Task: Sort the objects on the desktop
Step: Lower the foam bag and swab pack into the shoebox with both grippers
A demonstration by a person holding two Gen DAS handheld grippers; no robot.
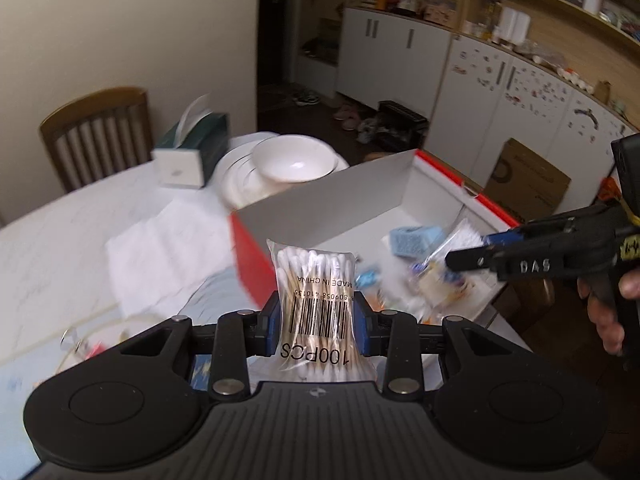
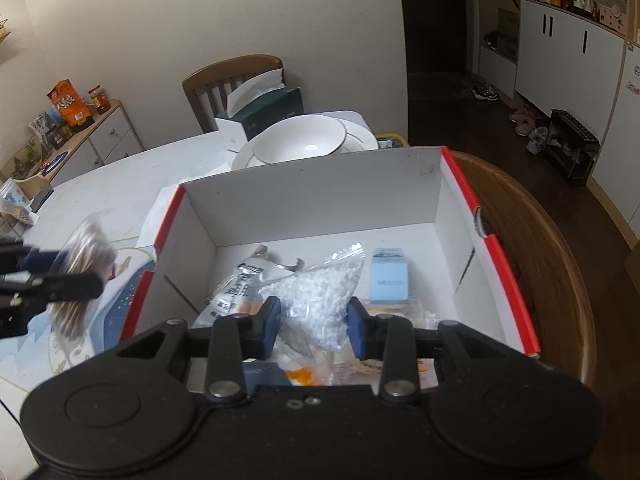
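Left gripper [image 1: 316,316] clamping cotton swab pack [image 1: 314,304], right gripper [image 2: 314,326] parted around pellet bag [image 2: 320,300], white table [image 2: 120,184], cabinets [image 1: 400,36] behind

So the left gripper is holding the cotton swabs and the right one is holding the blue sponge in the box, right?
Not quite. The left gripper does hold the cotton swabs. But the right gripper is around a clear bag of white pellets, not the blue sponge. The right wrist view shows the sponge lying untouched in the box, beside the bag.
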